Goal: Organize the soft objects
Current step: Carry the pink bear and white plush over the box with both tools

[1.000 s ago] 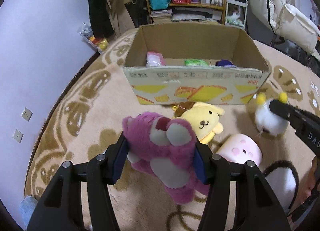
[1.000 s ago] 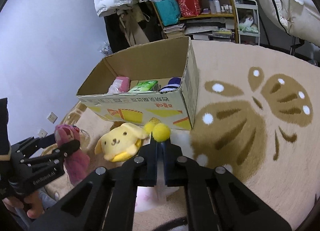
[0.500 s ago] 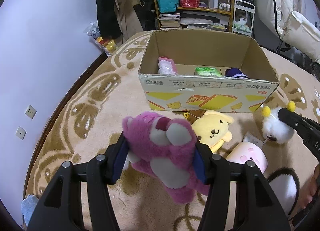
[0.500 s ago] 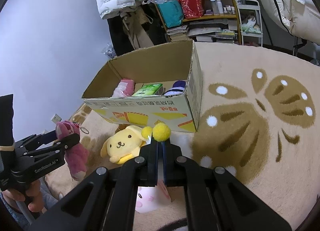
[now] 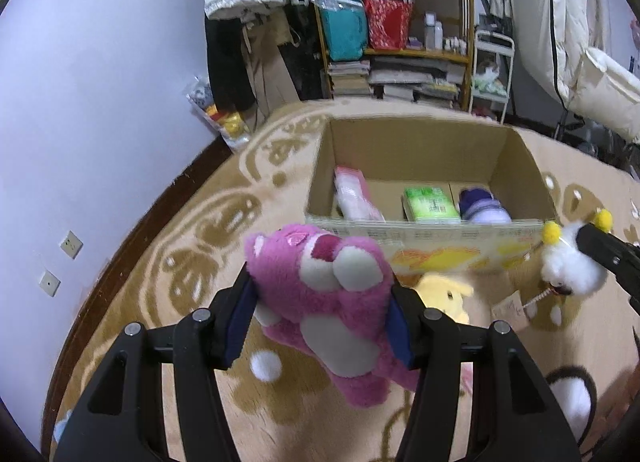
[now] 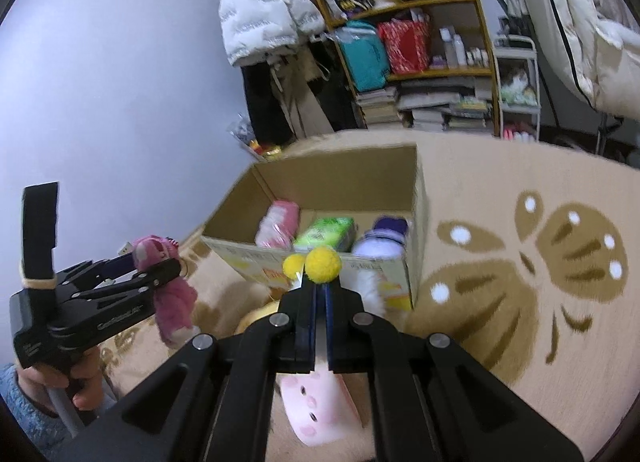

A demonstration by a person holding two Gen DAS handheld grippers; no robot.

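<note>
Left claw [image 5: 320, 314] grips a pink bear [image 5: 328, 302]; right claw [image 6: 316, 298] pinches a white toy [image 5: 570, 268]. The box [image 5: 420, 142] holds 3 things; 2 toys remain on the rug.

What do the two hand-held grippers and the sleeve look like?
Both are matte black plastic with silver screw heads and dark blue pads. The left hand-held gripper carries small white lettering on its side, a black upright block bound by a tan band, and a pale handle. The sleeve is fuzzy light blue. The right hand-held gripper looks alike.
</note>
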